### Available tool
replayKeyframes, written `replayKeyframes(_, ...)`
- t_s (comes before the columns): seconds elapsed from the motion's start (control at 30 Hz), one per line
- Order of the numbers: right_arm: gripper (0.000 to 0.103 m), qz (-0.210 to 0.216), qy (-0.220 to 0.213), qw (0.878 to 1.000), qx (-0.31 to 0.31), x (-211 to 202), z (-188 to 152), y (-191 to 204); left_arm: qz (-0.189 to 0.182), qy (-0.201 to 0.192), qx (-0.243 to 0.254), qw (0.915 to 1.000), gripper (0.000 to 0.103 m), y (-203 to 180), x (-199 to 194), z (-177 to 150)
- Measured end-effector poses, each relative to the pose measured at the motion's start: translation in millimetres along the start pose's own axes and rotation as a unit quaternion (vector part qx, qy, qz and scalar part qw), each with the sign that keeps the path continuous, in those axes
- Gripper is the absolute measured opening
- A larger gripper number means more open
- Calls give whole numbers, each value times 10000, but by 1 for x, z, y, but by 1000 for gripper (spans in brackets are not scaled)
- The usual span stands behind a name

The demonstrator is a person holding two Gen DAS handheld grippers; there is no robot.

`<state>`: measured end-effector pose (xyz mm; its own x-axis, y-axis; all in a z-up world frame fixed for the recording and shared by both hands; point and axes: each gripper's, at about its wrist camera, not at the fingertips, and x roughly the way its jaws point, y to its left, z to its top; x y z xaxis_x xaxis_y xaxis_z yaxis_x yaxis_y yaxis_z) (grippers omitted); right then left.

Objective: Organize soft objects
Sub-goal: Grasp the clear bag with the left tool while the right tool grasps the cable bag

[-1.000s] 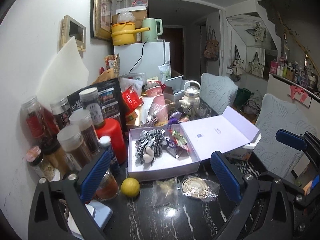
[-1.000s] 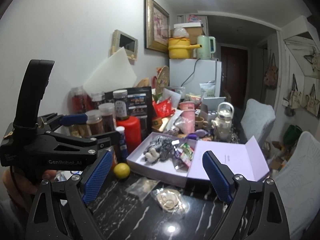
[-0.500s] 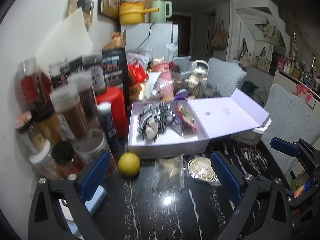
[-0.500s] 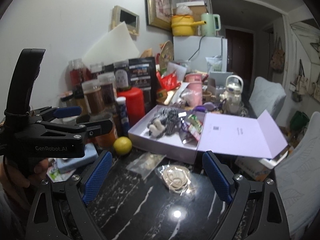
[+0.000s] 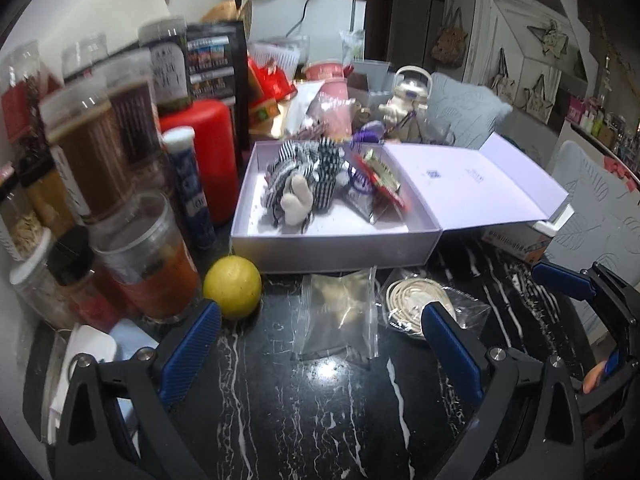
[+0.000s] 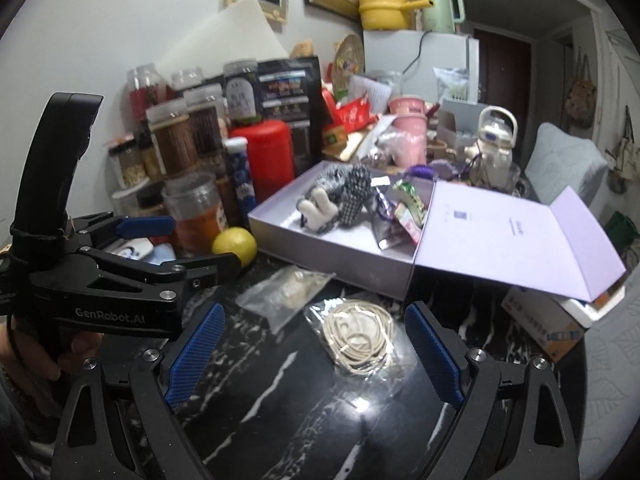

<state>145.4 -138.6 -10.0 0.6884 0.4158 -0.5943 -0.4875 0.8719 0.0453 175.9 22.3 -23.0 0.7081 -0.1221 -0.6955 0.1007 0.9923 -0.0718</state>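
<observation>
While both grippers hang over the black marbled table [image 5: 280, 420], nothing is held: the left gripper [image 5: 320, 344] and the right gripper [image 6: 316, 348] each stand with blue ribbed pads spread wide and empty. Item one: clear zip bag [image 5: 340, 312], flat, crinkly, pale contents, lying at twelve o'clock of the left gripper. Item two: second clear bag holding a coil of cream cord [image 6: 358, 336], slippery film over a springy bundle, at twelve o'clock between the right gripper's pads. Item three: open lilac box [image 5: 332, 246], stiff card, lid folded to three o'clock, just behind both bags; inside, a striped knitted toy [image 5: 304, 184] and foil snack packets [image 5: 376, 176]. Item four: yellow lemon [image 5: 232, 288], round and firm, at nine o'clock of the zip bag. Handling advice, as judged: each bag probably belongs in the box; come down on the bulk of the contents, not the loose film, since thin plastic may slide on polished stone, and keep clear of the jars [image 5: 100, 152] at ten o'clock.
</observation>
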Motion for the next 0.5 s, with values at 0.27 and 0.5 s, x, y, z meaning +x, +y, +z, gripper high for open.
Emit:
replayKeyframes(0.27, 93, -5, 407, 9991, -104, 37, -4, -16, -105, 406, -39, 9991, 102, 9, 41, -2)
replayKeyframes(0.5, 94, -48, 830, 9964, -188, 74, -11, -29, -33, 579, -55, 9983, 102, 15, 63, -3)
